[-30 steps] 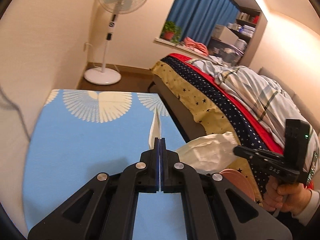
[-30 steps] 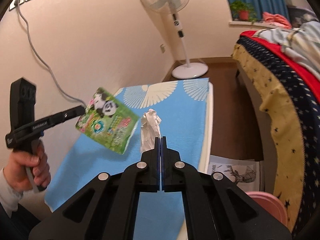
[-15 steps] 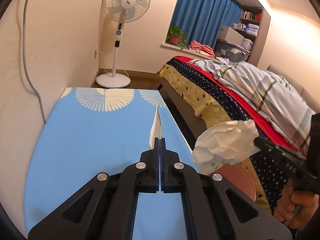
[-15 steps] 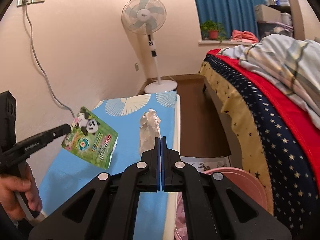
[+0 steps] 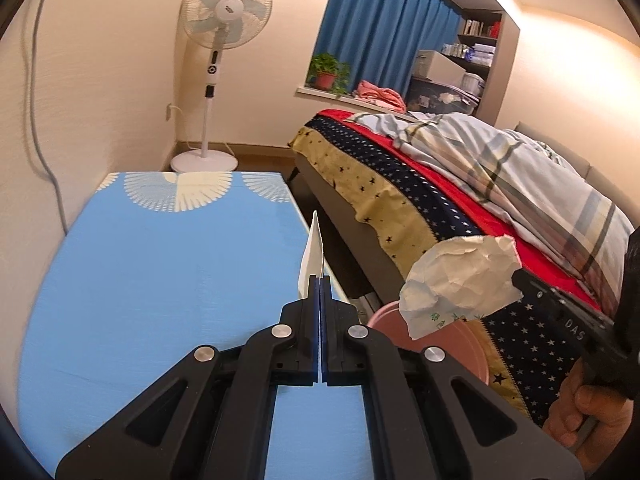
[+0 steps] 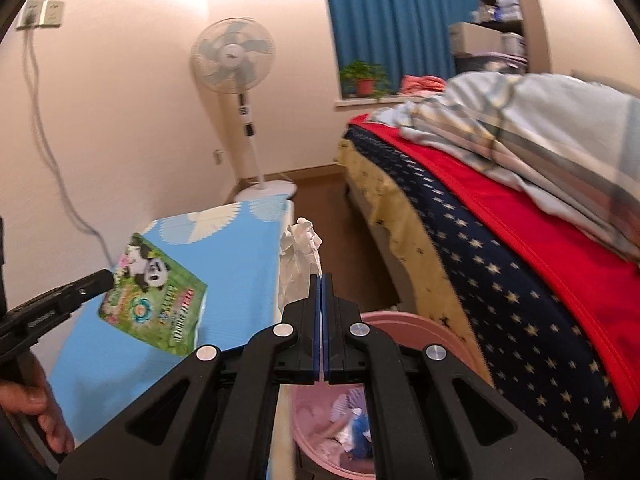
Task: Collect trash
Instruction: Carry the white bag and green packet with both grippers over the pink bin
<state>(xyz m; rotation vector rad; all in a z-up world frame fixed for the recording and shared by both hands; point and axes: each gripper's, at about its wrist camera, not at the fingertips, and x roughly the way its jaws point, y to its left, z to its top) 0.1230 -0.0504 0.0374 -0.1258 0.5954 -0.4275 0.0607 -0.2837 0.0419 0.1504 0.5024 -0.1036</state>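
My left gripper (image 5: 321,280) is shut on a green panda snack wrapper (image 6: 156,292), seen edge-on as a white sliver (image 5: 313,254) in the left wrist view, held above the blue table (image 5: 160,272). My right gripper (image 6: 321,278) is shut on a crumpled white tissue (image 6: 298,256), which also shows in the left wrist view (image 5: 460,280). It hangs over the pink trash bin (image 6: 420,332) beside the table; the bin's rim also shows in the left wrist view (image 5: 384,312). The bin holds several scraps.
A bed (image 5: 440,184) with a starred cover and striped blanket stands to the right of the bin. A standing fan (image 5: 212,80) is at the far wall. A cable (image 6: 52,160) runs down the left wall. Narrow floor lies between table and bed.
Both grippers have moved right toward the bin. The tissue now hangs over the bin's rim, and the wrapper has come nearer the table's right edge.
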